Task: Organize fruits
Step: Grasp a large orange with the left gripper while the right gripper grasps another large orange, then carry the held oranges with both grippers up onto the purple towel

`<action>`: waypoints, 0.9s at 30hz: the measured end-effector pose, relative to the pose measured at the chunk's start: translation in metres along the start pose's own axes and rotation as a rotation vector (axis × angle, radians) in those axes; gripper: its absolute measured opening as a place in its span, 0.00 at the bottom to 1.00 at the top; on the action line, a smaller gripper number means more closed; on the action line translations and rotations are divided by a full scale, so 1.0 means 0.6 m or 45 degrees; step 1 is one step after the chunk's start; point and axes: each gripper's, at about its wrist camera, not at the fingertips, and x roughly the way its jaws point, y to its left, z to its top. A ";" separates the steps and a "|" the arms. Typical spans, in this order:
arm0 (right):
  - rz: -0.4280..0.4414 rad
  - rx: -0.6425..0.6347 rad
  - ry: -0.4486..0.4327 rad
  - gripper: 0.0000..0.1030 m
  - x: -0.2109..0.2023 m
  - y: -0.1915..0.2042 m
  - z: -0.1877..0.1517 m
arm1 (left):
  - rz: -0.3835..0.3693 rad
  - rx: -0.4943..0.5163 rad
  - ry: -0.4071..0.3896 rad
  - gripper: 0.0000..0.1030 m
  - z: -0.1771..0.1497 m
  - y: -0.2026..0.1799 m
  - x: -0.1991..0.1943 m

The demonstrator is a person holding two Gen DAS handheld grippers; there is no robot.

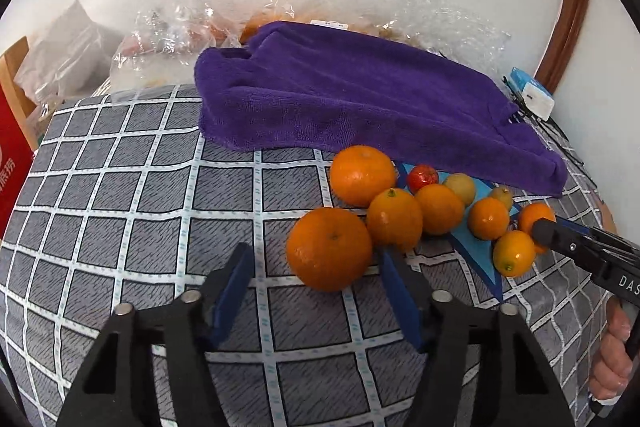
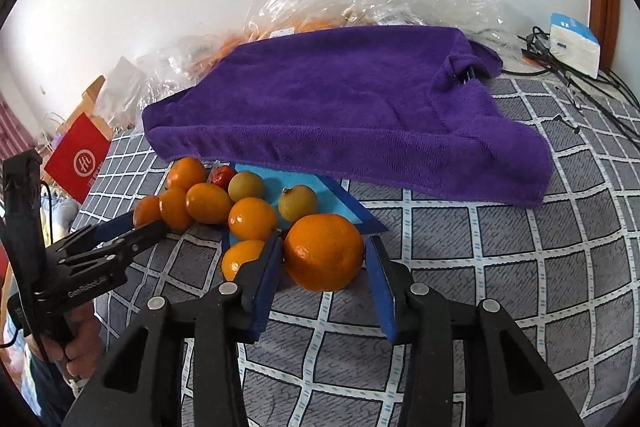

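My left gripper [image 1: 316, 259] stands released around a big orange [image 1: 329, 248]; the fruit sits between my fingertips, nearer the right pad, with a clear gap at the left one. My right gripper [image 2: 322, 251] brackets another large orange [image 2: 323, 251], the left pad touching it, the right pad just beside it, not yet clenched. Smaller citrus crowd beyond my fingers, on a blue sheet [image 2: 316, 189] under the purple towel [image 2: 352, 107].

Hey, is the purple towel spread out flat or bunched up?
Spread out, not flat: the purple towel drapes over something hidden beneath, its front edge lifted above the blue mat.
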 end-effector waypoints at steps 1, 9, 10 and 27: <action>0.003 0.004 0.009 0.45 0.006 0.000 0.001 | 0.013 0.015 -0.004 0.49 0.001 -0.002 0.000; -0.138 -0.075 -0.003 0.41 0.011 0.010 -0.002 | 0.017 -0.005 0.010 0.38 0.004 0.025 -0.019; -0.198 -0.099 -0.016 0.41 0.002 0.008 -0.007 | 0.027 -0.010 0.007 0.38 0.002 0.029 -0.021; -0.264 -0.048 -0.072 0.44 0.002 -0.026 -0.028 | -0.068 -0.055 -0.030 0.63 -0.005 0.041 -0.008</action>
